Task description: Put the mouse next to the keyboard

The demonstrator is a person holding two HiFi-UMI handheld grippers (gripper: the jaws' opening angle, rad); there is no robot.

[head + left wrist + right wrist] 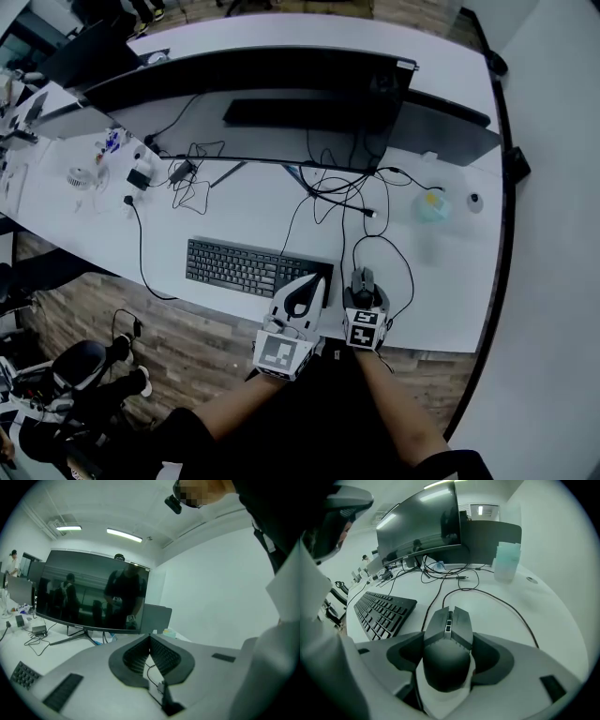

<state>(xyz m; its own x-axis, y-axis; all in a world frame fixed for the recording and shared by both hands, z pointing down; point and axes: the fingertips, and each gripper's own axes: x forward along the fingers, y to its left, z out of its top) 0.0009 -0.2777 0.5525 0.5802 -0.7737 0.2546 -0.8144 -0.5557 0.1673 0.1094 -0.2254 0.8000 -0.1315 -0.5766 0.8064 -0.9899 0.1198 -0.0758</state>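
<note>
Right gripper view: mouse (pixel 449 620) clamped, just right of the keyboard (pixel 382 609).

Judged nearly done: sits between the right gripper (pixel 448 653) jaws, closed against both flanks, near the keyboard's right end but apart from it, low at the white desk (pixel 543 616); hard to tell whether resting or lifted. Left to do, seemingly: set down and release. Left gripper (pixel 150 639) pinched together at the tips, holding nothing. Dark grey and angular, with split buttons around a scroll wheel, a glossy rounded back and a black cable (pixel 506 604) trailing off.

No text is legible — the monitor (pixel 89 597) badge blurs.
</note>
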